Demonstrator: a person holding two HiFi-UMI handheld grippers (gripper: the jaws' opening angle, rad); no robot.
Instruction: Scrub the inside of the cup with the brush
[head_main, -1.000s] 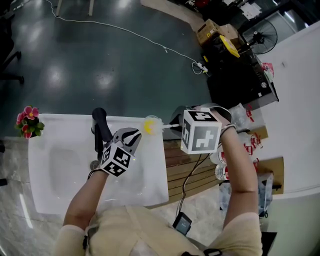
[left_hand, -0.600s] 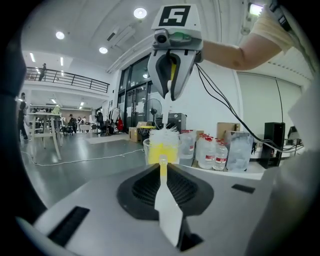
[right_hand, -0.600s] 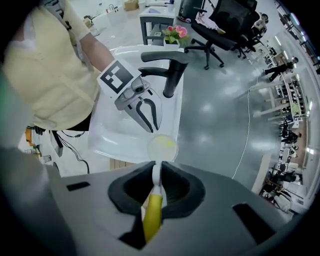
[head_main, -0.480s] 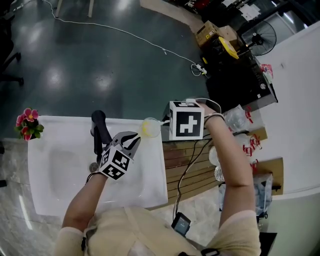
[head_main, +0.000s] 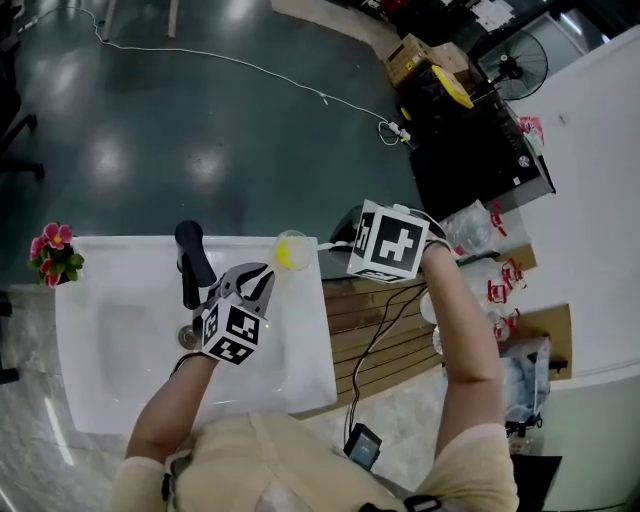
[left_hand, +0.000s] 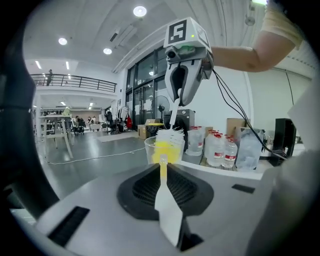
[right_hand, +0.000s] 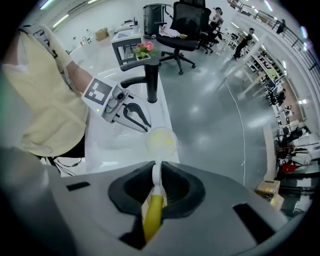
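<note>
One clear plastic cup (head_main: 292, 250), yellow showing inside it, is held in the air at the right rear corner of a white sink (head_main: 100, 400). The brush (left_hand: 170, 134) stands in it from above, white bristles poking over the rim.

The left gripper (head_main: 268, 277) holds the cup by its near side. Its jaws are pinched together there, and in the left gripper view a slim white-and-yellow piece runs between them to the cup wall. The right gripper (right_hand: 154, 181) is closed tight on the brush's yellow handle, with the white stem running forward into the cup.

The person's bare left forearm (head_main: 165, 410) reaches up across the sink basin, the marker cube facing the head camera. The right arm (head_main: 465, 350) stretches forward over a slatted wooden surface (head_main: 365, 320), its gripper tilted towards the cup from the right.

A black faucet (head_main: 190, 262) rises just left of the left gripper, and pink flowers (head_main: 50, 253) sit at the sink's far left corner. Water bottles (left_hand: 220, 150) stand behind the cup in the left gripper view.
</note>
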